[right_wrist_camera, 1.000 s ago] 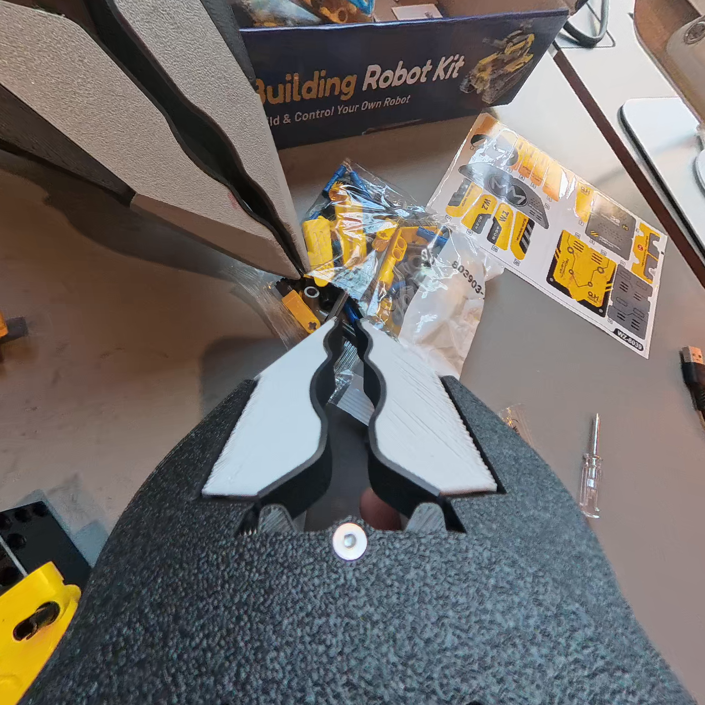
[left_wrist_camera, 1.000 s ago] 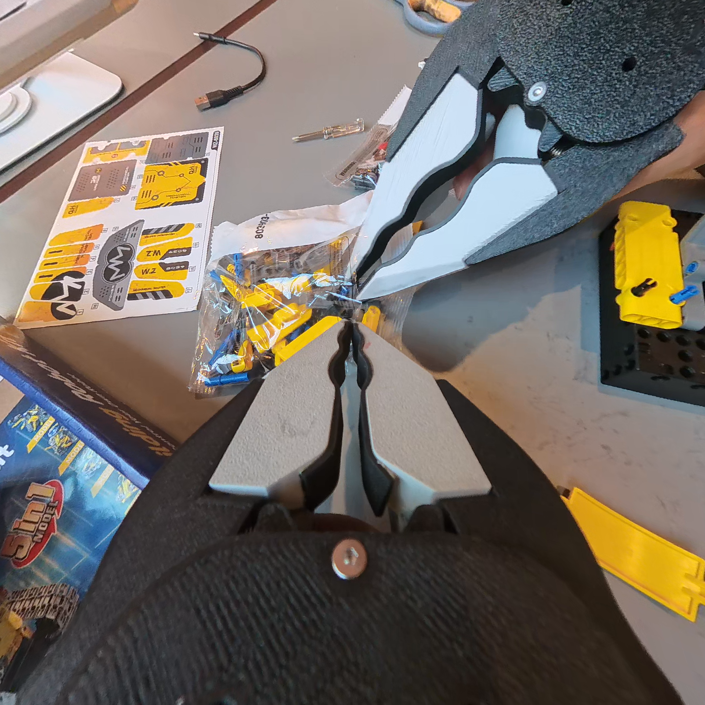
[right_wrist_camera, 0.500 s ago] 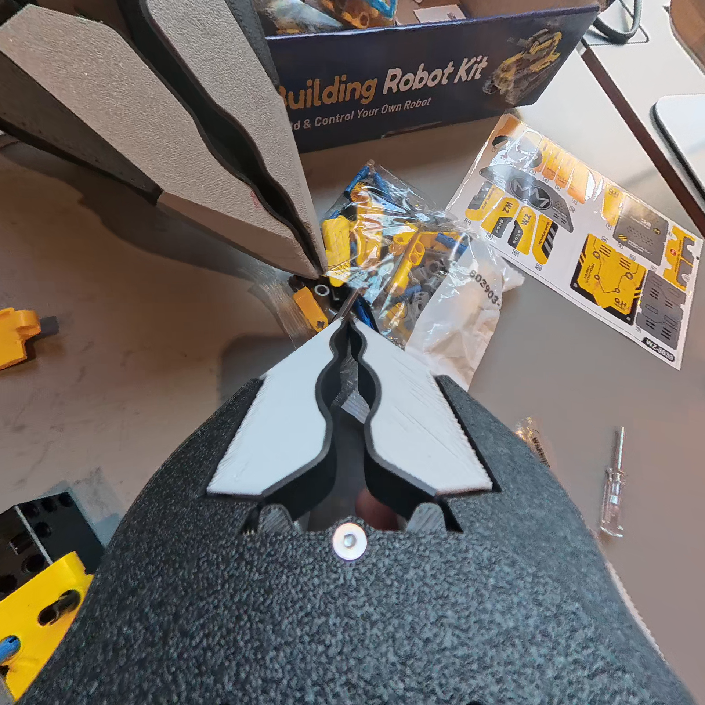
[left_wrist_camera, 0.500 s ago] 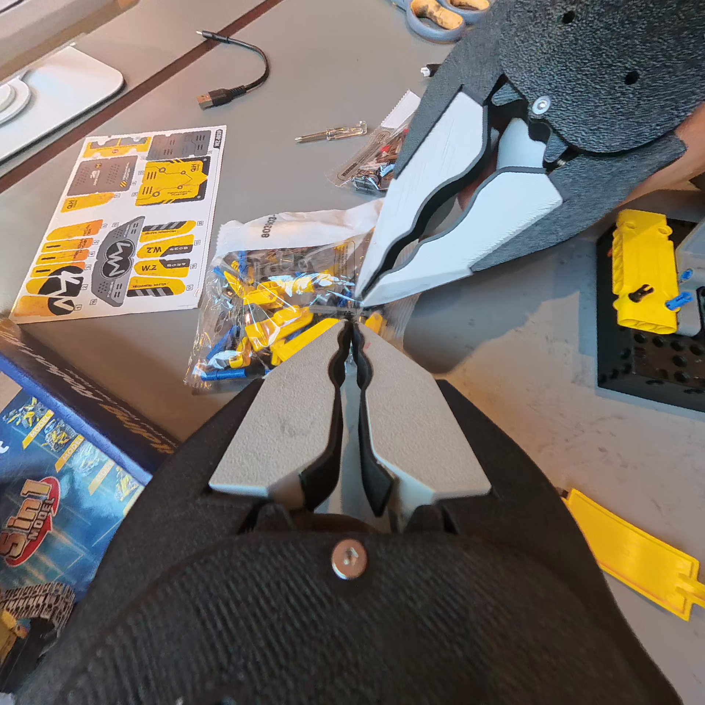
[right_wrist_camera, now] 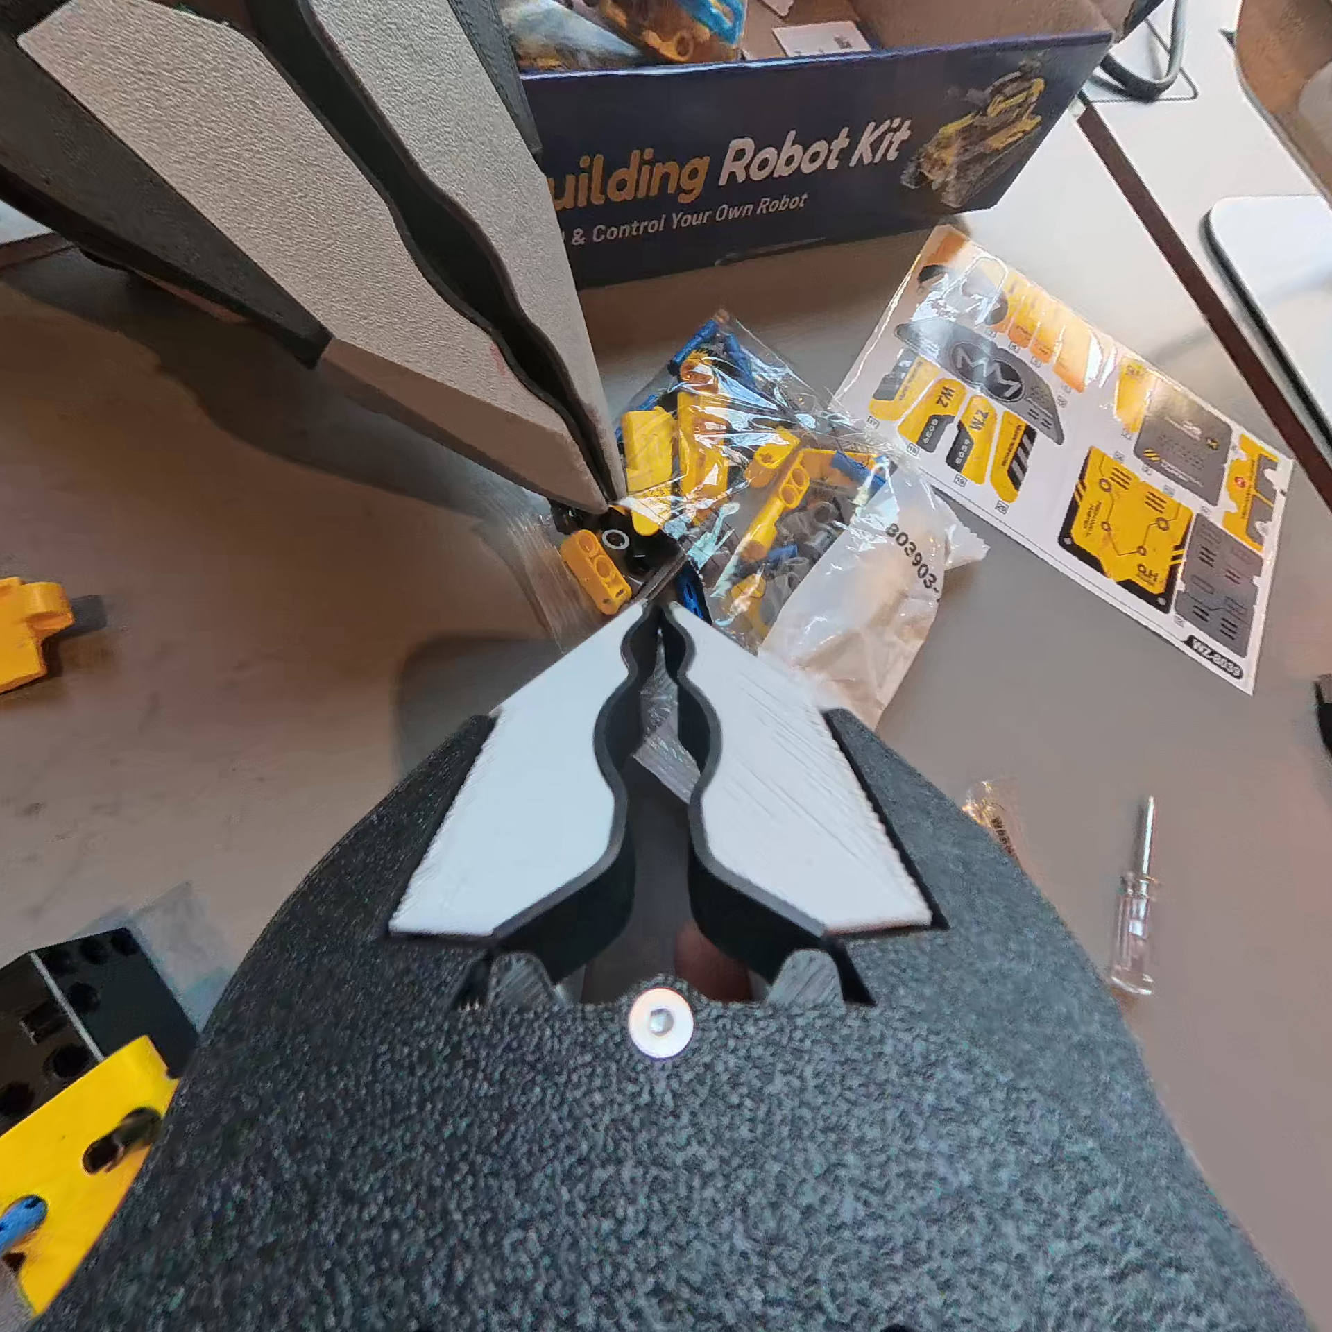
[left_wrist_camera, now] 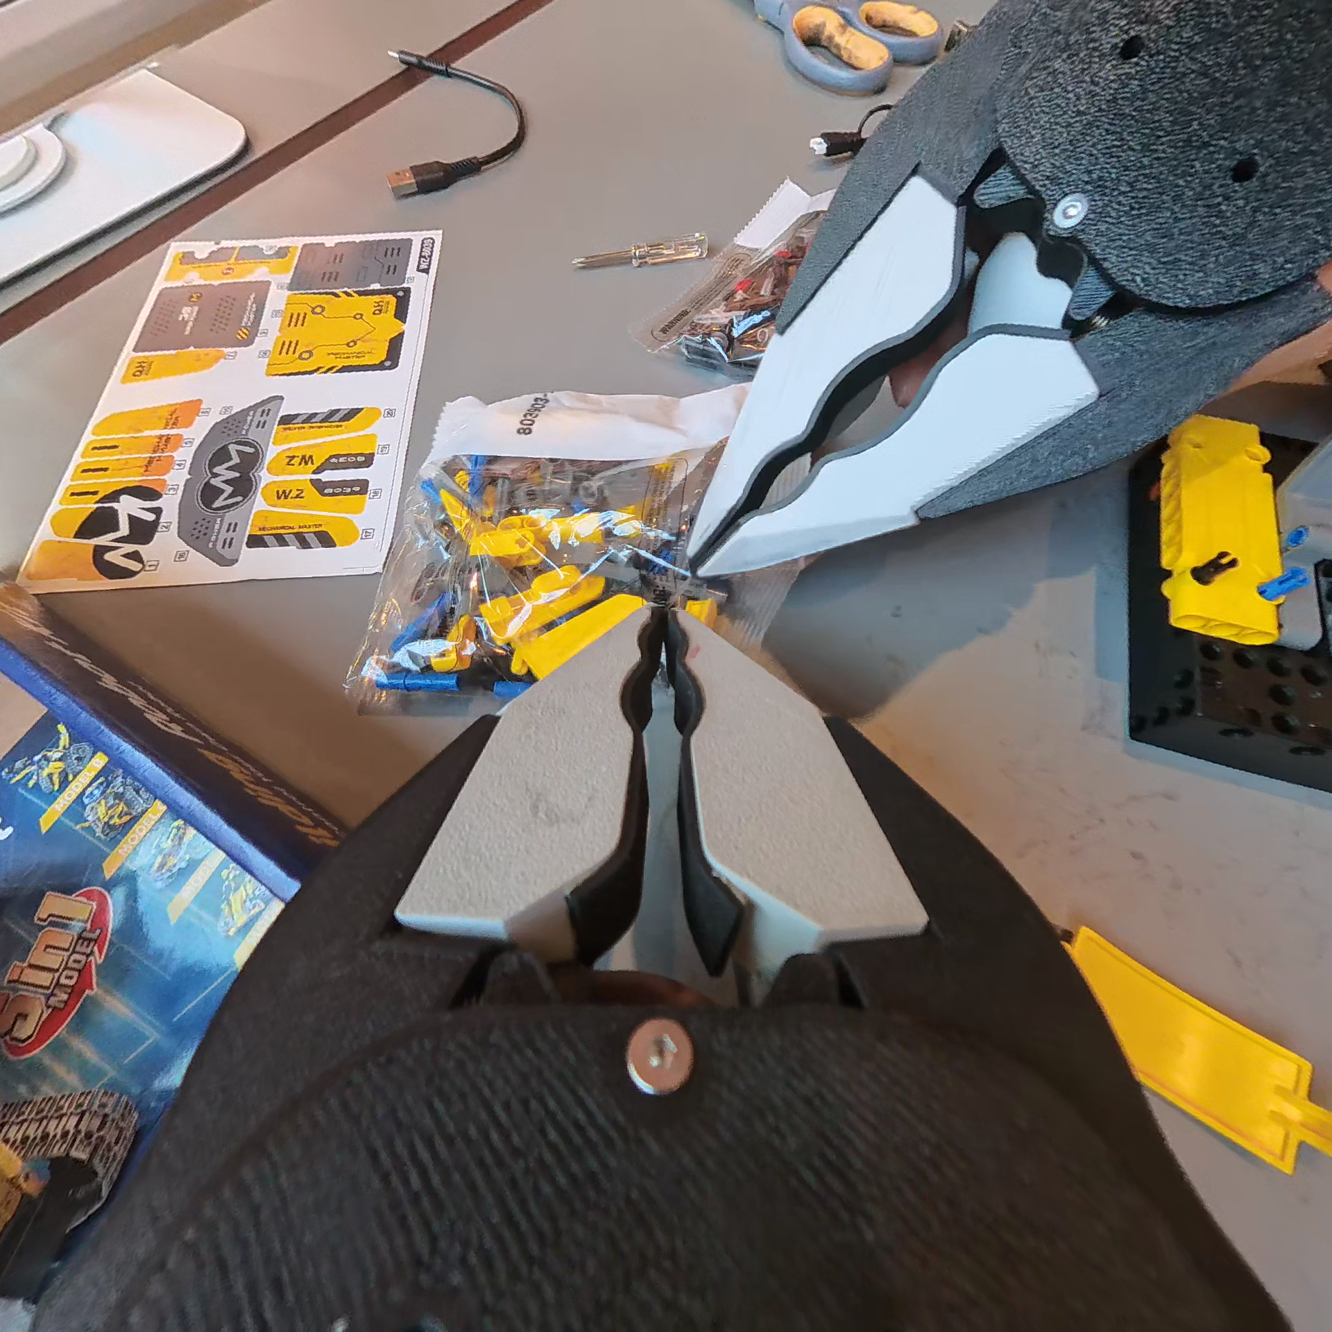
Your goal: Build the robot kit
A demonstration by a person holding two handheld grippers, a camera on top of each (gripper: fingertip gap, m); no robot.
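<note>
Jaws of both grippers pinched on one clear bag of yellow and blue parts (left_wrist_camera: 533, 569): left gripper (left_wrist_camera: 662, 621) and right gripper (left_wrist_camera: 698, 569) grip its near edge side by side. Bag rests unopened on the grey desk (left_wrist_camera: 937, 793), between sticker sheet (left_wrist_camera: 238, 411) and black perforated block (left_wrist_camera: 1225, 685).

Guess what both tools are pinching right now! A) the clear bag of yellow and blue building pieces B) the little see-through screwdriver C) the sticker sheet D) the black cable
A: the left tool and the right tool are each shut on the edge of the clear bag of yellow and blue pieces, while the screwdriver, sticker sheet and cable lie apart on the table.
</note>
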